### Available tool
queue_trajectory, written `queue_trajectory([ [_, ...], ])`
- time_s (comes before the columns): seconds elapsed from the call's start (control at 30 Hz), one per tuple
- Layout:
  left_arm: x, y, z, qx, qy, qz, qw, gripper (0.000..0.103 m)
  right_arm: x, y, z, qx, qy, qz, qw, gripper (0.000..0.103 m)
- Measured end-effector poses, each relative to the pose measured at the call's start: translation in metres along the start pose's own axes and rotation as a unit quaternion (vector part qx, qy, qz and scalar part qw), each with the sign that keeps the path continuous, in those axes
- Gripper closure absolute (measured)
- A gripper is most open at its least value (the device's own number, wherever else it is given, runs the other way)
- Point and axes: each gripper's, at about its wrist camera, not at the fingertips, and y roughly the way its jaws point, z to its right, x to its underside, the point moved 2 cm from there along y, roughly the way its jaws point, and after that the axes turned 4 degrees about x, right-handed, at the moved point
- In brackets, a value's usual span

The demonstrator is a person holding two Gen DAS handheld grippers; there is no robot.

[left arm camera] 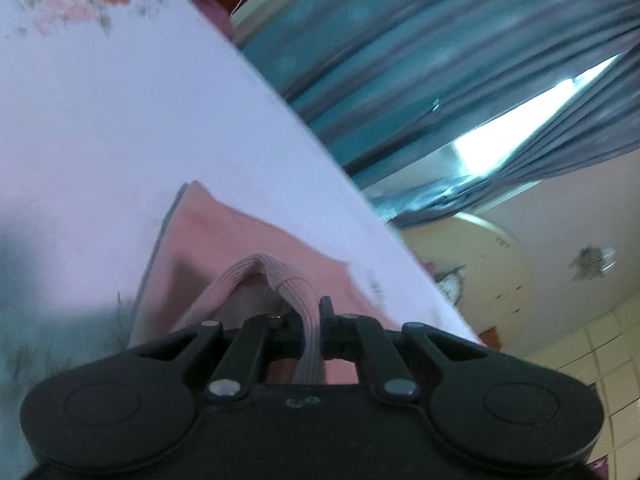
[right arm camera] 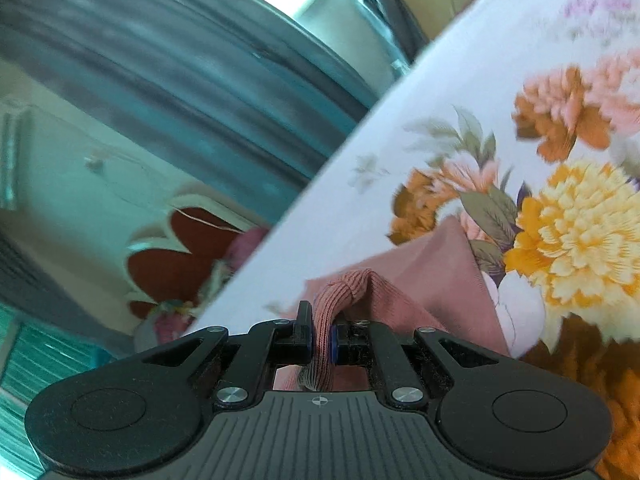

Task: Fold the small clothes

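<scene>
**Pink garment pinched at both ends, mid-fold**

Left wrist view: left gripper (left arm camera: 311, 326) clamped on a ribbed band of the pink garment (left arm camera: 224, 236), jaws nearly together with the band squeezed between them. Rest of the garment trailing ahead over the white floral sheet (left arm camera: 120, 100), one flat corner lying on it. Curtains (left arm camera: 420, 40) and a lit gap of window beyond the bed edge. Picture smeared.

Right wrist view: right gripper (right arm camera: 320, 338) clenched on another ribbed hem of the same garment (right arm camera: 420, 276), cloth humped up just past the fingertips. Body of the garment spread on the sheet (right arm camera: 360, 160), just beside the big yellow flower print (right arm camera: 576, 232).

Judged step: carrying a pinched edge across for a fold. Next move likely calls for bringing both ends level, laying the edge onto the flat part, then letting go without dragging the cloth askew.
</scene>
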Motion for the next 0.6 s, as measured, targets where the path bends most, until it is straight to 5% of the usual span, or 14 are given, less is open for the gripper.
queue_trajectory([
  [0.07, -0.003, 0.009, -0.006, 0.001, 0.007, 0.0, 1.0, 0.072, -0.003, 0.011, 0.008, -0.001, 0.004, 0.004, 1.0, 0.095],
  [0.1, -0.005, 0.011, -0.009, 0.008, 0.008, 0.0, 0.9999, 0.066, -0.006, 0.016, 0.013, 0.006, 0.01, 0.007, 1.0, 0.081],
  [0.13, -0.006, 0.011, -0.011, 0.011, 0.008, 0.005, 0.9999, 0.048, -0.008, 0.015, 0.016, 0.01, 0.012, 0.016, 1.0, 0.035],
  [0.17, -0.007, 0.01, -0.012, 0.009, 0.011, 0.014, 0.9998, 0.028, -0.009, 0.01, 0.016, 0.016, 0.003, 0.042, 0.999, 0.02],
  [0.2, -0.008, 0.007, -0.012, 0.003, 0.017, 0.028, 0.9995, 0.021, -0.011, 0.005, 0.014, 0.015, -0.013, 0.058, 0.998, 0.017],
  [0.23, -0.01, 0.006, -0.013, -0.002, 0.022, 0.037, 0.9991, 0.017, -0.012, 0.004, 0.016, 0.016, -0.013, 0.056, 0.998, 0.017],
  [0.37, -0.014, 0.013, -0.013, -0.036, 0.063, 0.0, 0.9974, 0.037, -0.011, 0.005, 0.019, 0.045, -0.063, 0.042, 0.996, 0.026],
  [0.57, -0.003, 0.034, 0.006, -0.117, 0.195, -0.051, 0.9725, 0.054, 0.015, 0.032, 0.003, 0.144, -0.192, -0.006, 0.971, 0.053],
  [0.6, -0.001, 0.039, 0.011, -0.129, 0.211, -0.051, 0.9675, 0.057, 0.021, 0.035, -0.001, 0.161, -0.218, -0.009, 0.963, 0.066],
])
